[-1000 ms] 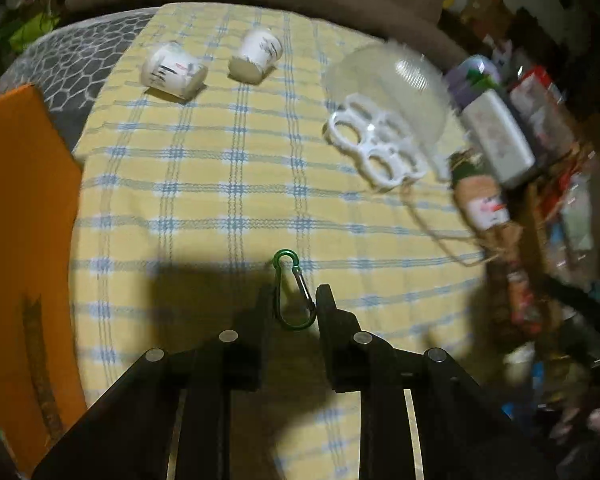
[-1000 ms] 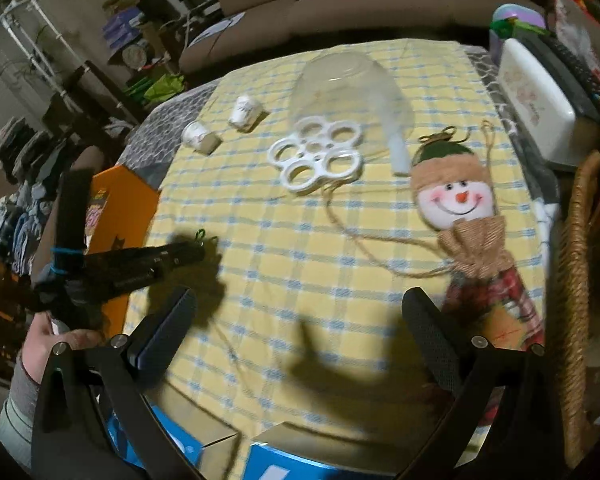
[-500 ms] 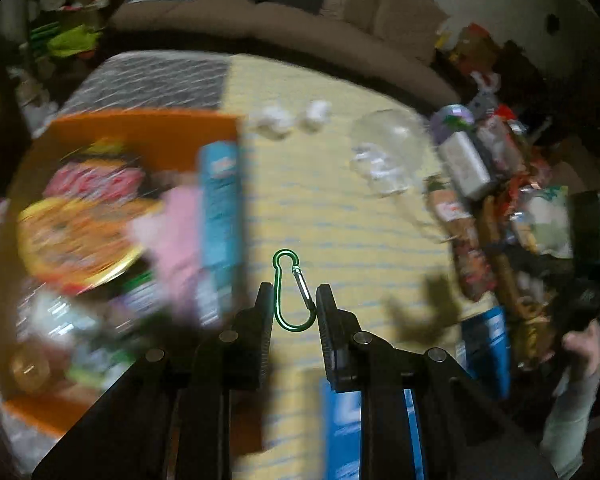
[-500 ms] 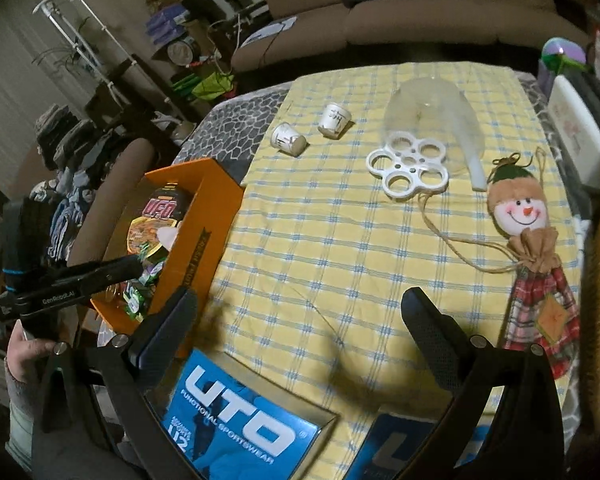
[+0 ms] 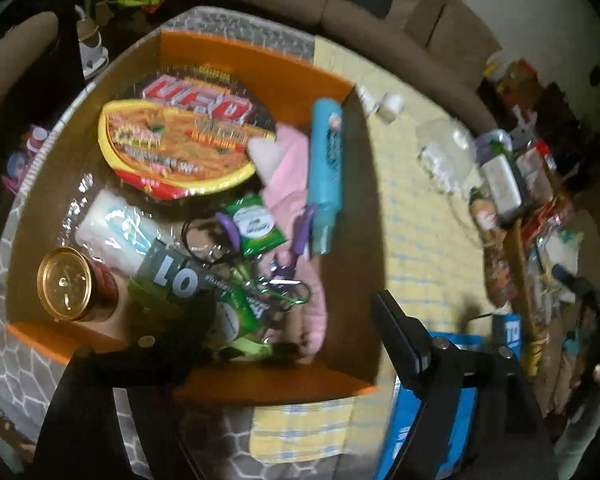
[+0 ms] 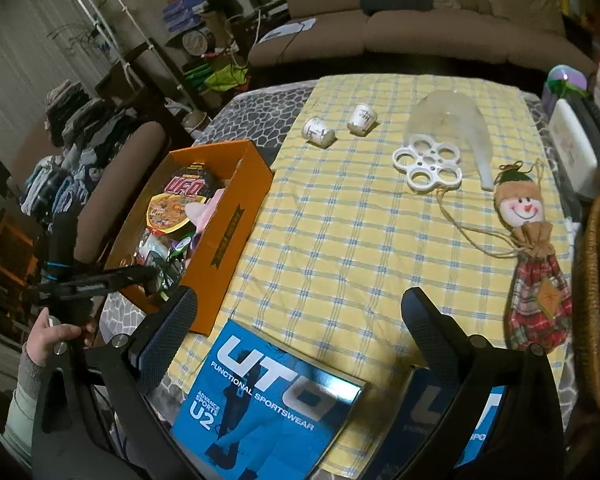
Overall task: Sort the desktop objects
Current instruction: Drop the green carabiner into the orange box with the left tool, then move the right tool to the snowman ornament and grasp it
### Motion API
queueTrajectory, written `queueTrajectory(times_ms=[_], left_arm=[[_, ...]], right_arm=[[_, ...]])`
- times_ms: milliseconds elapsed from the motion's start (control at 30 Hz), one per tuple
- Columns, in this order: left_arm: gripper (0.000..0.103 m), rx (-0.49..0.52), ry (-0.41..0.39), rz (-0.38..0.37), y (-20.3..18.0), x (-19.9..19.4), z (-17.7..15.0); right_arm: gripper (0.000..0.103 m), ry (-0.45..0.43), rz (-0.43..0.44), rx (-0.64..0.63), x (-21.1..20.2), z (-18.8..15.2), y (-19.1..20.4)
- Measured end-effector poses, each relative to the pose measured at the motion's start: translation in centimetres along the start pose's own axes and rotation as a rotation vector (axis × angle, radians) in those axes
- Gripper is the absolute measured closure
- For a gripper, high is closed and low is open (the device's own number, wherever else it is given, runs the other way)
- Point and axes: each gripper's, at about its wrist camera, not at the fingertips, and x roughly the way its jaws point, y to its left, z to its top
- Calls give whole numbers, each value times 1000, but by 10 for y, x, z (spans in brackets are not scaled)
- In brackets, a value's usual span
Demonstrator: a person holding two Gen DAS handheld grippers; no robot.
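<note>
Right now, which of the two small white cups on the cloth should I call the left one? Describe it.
Start at the orange box on the table's left. On the yellow checked cloth beyond its far corner lie two small white cups on their sides. Yours is the one nearer the box, dark print on its side, farther from the white ring holder.

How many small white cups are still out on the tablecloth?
2. One cup lies on its side at the far left of the yellow cloth; the other cup is just right of it. None seems hidden.
</note>
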Motion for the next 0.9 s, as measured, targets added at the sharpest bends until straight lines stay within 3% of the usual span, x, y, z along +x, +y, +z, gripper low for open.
queueTrajectory(times_ms=[167, 233, 300, 400, 500, 667, 900], left_arm=[[18, 90, -56, -29, -44, -20, -1], [9, 155, -69, -57, -74, -22, -5], [8, 217, -70, -70, -103, -20, -9], [0, 294, -48, -106, -144, -9, -14], [0, 352, -64, -65, -180, 4, -18], [0, 366, -80, -25, -218, 21, -24], [0, 353, -79, 18, -239, 40, -26]], right_arm=[[1, -56, -111, -25, -32, -4, -21], [1, -65, -177, -24, -46, -5, -41], [1, -65, -214, -17, -57, -7, -60], [1, -59, -247, 14, -69, -9, -92], [1, -59, -298, 29, -73, -13, -112], [1, -81, -300, 59, -71, -24, -123], [1, -108, -342, 40, -62, -26, -124]])
